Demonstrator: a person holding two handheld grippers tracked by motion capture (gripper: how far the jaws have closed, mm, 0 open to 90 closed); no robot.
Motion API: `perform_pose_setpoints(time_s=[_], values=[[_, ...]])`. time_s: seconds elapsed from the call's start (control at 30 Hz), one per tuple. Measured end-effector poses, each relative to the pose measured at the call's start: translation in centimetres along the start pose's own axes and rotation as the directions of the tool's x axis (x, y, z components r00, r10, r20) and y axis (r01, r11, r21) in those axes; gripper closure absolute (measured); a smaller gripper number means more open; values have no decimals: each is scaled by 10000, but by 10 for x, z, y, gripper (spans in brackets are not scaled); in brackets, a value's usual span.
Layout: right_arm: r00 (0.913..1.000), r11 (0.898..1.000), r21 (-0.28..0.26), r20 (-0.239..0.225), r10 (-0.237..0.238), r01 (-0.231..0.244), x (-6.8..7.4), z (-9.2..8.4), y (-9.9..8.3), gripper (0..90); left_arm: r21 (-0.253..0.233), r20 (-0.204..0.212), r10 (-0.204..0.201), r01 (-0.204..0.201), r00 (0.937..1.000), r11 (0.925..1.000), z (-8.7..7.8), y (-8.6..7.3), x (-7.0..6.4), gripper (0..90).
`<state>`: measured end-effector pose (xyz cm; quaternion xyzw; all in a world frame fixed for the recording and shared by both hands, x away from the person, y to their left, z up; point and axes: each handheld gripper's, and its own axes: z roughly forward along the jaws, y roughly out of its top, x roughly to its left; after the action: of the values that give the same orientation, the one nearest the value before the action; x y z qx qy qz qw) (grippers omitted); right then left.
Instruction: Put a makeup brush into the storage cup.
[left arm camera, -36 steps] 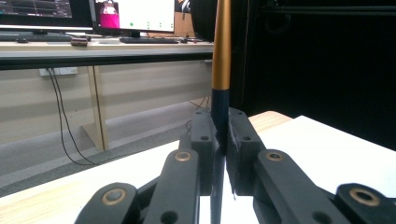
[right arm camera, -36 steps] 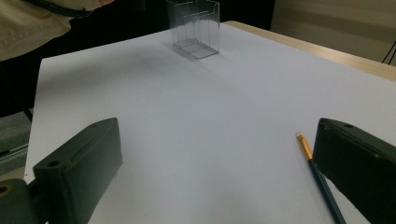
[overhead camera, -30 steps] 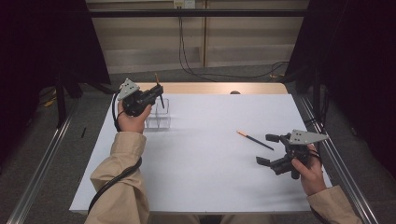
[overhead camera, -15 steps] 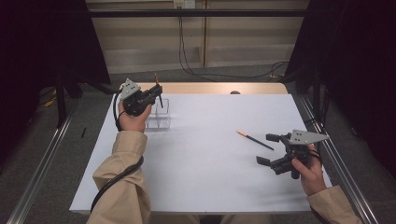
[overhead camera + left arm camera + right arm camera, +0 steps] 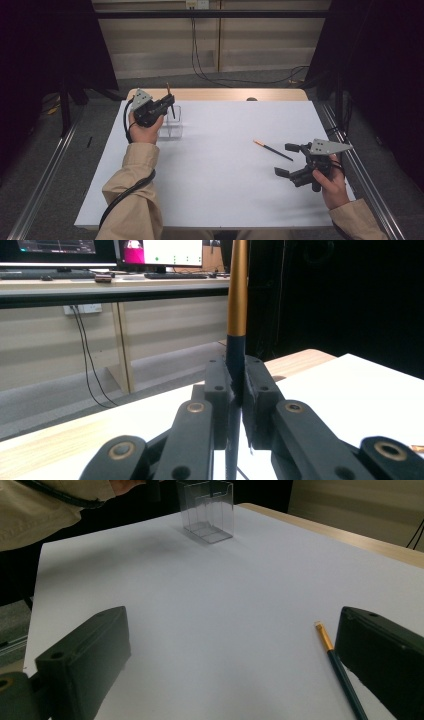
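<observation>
My left gripper (image 5: 235, 405) pinches the light, stiff, slippery pencil (image 5: 236, 315) mid-shaft above the clear holder (image 5: 172, 122) near the tabletop's far-left corner; right gripper (image 5: 235, 665) jaws spread.

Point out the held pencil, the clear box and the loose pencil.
held pencil (image 5: 237, 295), left gripper view, gold upper shaft.
clear box (image 5: 220, 511), right gripper view, side wall.
loose pencil (image 5: 273, 150), high view, dark shaft.

In your left gripper view, the pencil (image 5: 237, 305) runs past the top edge and its lower end hides between the jaws. At lower right of your right gripper view, a second pencil (image 5: 340, 675) is cut off.
</observation>
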<state>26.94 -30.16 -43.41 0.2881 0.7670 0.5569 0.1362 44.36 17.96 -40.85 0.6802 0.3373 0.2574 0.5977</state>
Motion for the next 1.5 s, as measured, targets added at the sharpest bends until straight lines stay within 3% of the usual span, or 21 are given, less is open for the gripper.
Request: perform_pose_setpoints(time_s=[0.4, 1.2, 1.27, 1.3, 1.43, 1.5], values=[[10000, 10000, 7, 21, -16, 16, 0, 0, 0, 8, 109, 24, -142, 142, 9999, 9998, 2, -11, -2, 829], [10000, 10000, -25, 4, -1, 1, 0, 0, 0, 7, 404, 241, -400, 391, 9989, 9984, 2, -18, -4, 802], [10000, 10000, -4, -5, -14, 14, 0, 0, 0, 7, 414, 366, -496, 481, 9981, 9980, 2, -19, -4, 765], [10000, 10000, 3, -10, -17, 17, 0, 0, 0, 8, 360, 427, -771, 756, 9961, 9965, 2, -19, -5, 720], [10000, 10000, 23, -31, -21, 21, 0, 0, 0, 7, 348, 401, -948, 935, 9947, 9950, 3, -20, -5, 440], [10000, 10000, 21, -22, -30, 30, 0, 0, 0, 7, 389, 325, -924, 911, 9952, 9951, 1, -19, -3, 342]])
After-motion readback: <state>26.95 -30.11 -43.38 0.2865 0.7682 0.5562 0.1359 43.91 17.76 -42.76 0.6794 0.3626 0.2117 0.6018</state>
